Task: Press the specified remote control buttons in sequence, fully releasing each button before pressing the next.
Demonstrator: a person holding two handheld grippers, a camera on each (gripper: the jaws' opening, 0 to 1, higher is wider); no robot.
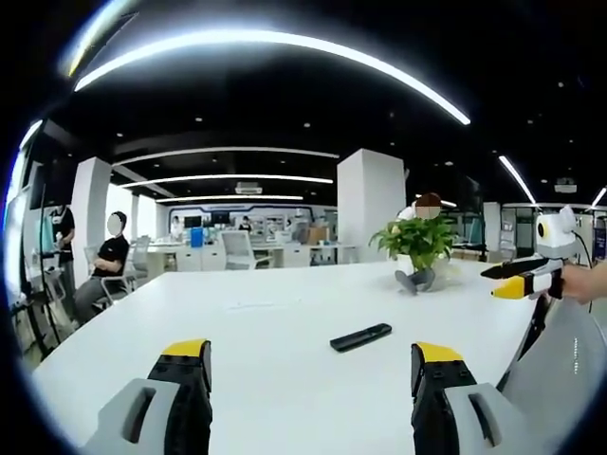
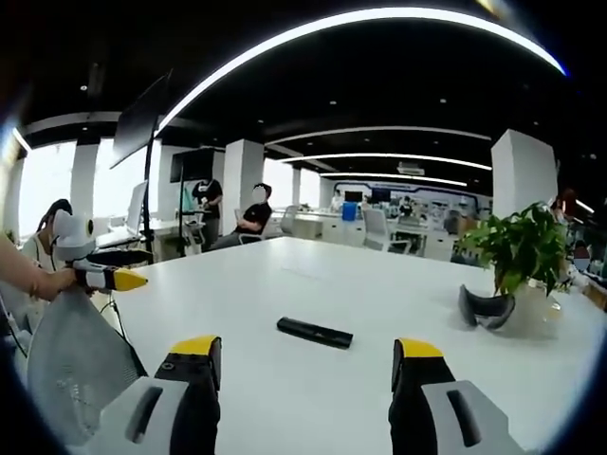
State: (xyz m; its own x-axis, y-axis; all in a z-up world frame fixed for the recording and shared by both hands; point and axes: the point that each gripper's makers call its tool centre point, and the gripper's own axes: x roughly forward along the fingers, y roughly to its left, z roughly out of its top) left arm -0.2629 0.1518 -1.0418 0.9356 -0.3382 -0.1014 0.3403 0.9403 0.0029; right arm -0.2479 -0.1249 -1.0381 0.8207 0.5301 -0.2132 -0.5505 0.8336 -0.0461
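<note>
Two released grippers hovering over a white worktop with a black remote control lying between them.

In the left gripper view, the left gripper (image 1: 311,365) is hanging above the worktop (image 1: 266,332) with jaws spread wide and gripping nothing; the remote control (image 1: 360,336) is lying flat just ahead, well apart from the jaws; a potted plant (image 1: 417,248) is standing further back on the worktop; at the right edge a hand is holding the right gripper (image 1: 501,282), its yellow-tipped jaws slightly parted; in the right gripper view, the left gripper (image 2: 128,280) is entering from the left; the remote control (image 2: 314,332) is resting mid-worktop; the right gripper (image 2: 308,365) is spreading its jaws, empty; the potted plant (image 2: 520,261) is sitting at the right.
</note>
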